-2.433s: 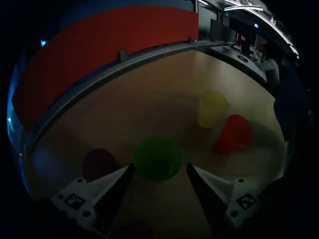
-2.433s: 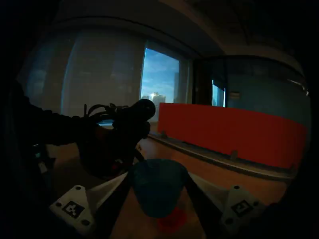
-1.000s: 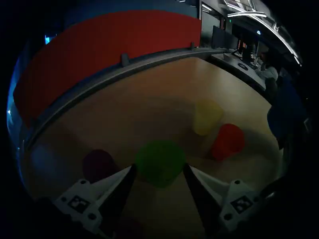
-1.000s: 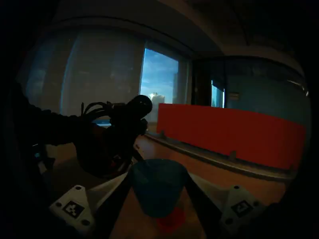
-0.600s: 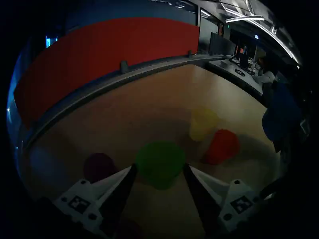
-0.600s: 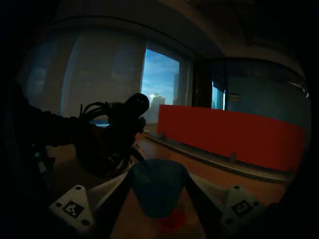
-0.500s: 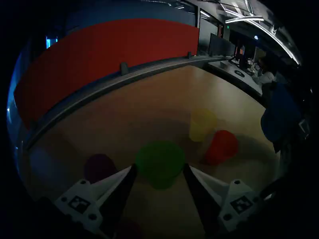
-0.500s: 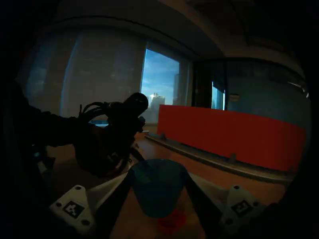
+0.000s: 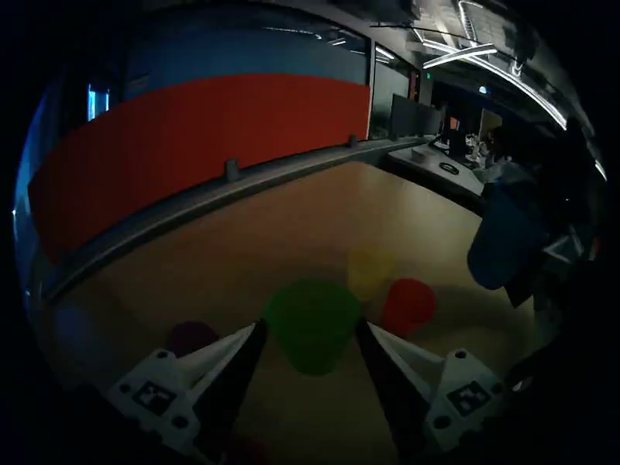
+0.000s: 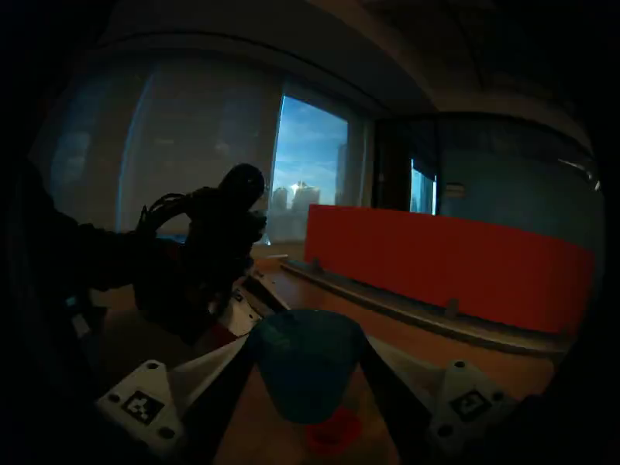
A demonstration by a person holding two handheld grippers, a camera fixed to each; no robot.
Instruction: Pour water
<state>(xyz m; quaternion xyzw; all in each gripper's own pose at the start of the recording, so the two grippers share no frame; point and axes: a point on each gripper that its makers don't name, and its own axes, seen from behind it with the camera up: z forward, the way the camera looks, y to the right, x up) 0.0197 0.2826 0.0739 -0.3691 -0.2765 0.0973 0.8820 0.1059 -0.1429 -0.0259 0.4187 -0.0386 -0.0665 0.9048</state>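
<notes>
One wooden surface (image 9: 310,209), with one red panel (image 9: 194,147) along its far edge. Two hand-held grippers, each loaded. The left hand-held gripper (image 9: 310,324) is closed on the green cup (image 9: 311,345), one finger pressing each side. The right hand-held gripper (image 10: 308,341) clamps the blue cup (image 10: 308,384), raised above the surface and well off to the right of the green one. Five cups counted in all. Three sit on the surface: the yellow cup (image 9: 370,270) just beside the red cup (image 9: 408,304), and the purple cup (image 9: 190,337) apart on the left. It is too dark to tell what is in them.
</notes>
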